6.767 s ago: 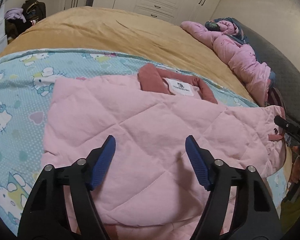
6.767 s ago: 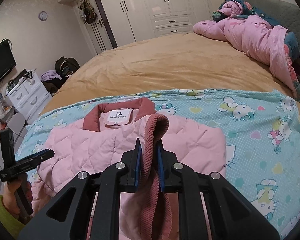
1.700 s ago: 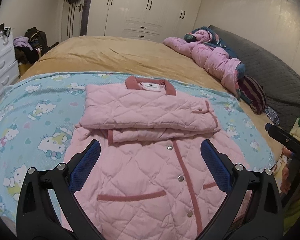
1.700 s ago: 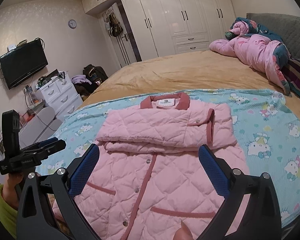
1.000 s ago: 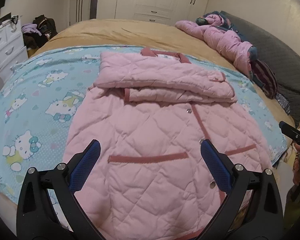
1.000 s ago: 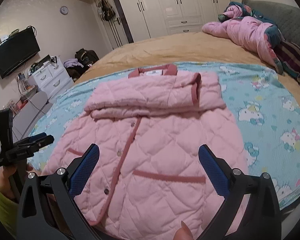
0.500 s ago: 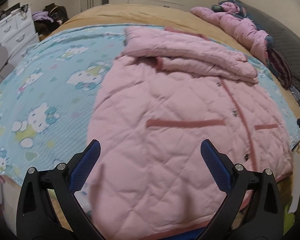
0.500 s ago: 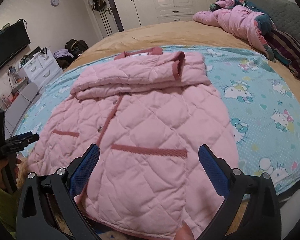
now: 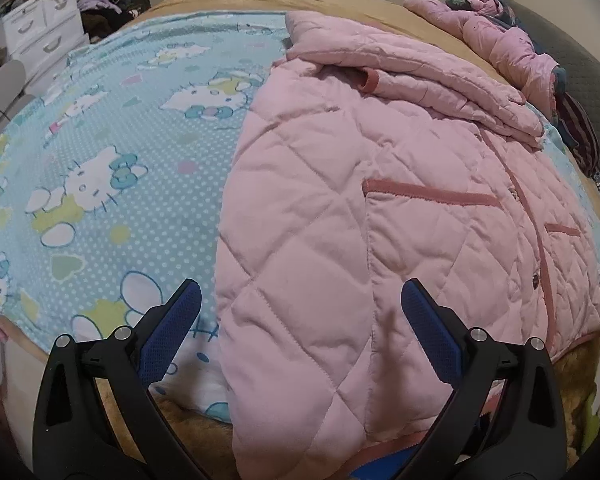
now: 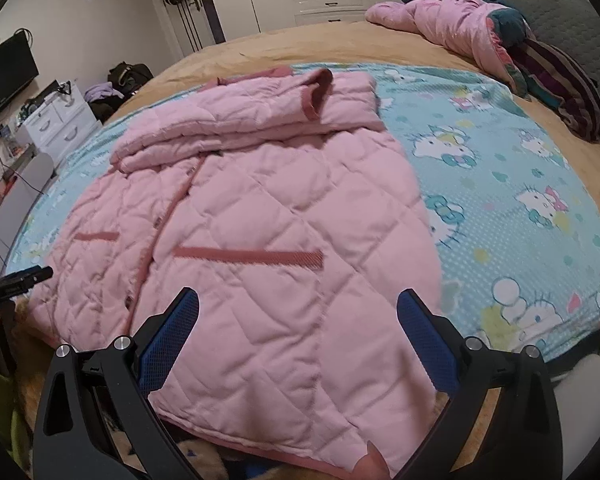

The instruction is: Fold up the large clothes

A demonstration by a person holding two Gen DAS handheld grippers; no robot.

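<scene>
A pink quilted jacket lies front-up on a blue cartoon-cat blanket spread over a bed with a tan cover. Its two sleeves are already folded across the chest, near the collar, and its hem hangs just over the near edge of the bed.

Each gripper is held low over a bottom corner of the jacket. The left gripper hovers above the corner on the person's left, its blue-padded fingers wide apart and holding nothing. The right gripper hovers above the corner on the person's right, fingers equally wide apart and empty. The left gripper also shows at the far left edge of the right wrist view.

The step in hand looks like reaching for the hem, ready for the bottom-to-top fold. The next move probably calls for lowering both grippers until each straddles the hem edge, closing on the padded fabric at matching spots, then lifting together and carrying the hem up toward the collar so the fold lands square
</scene>
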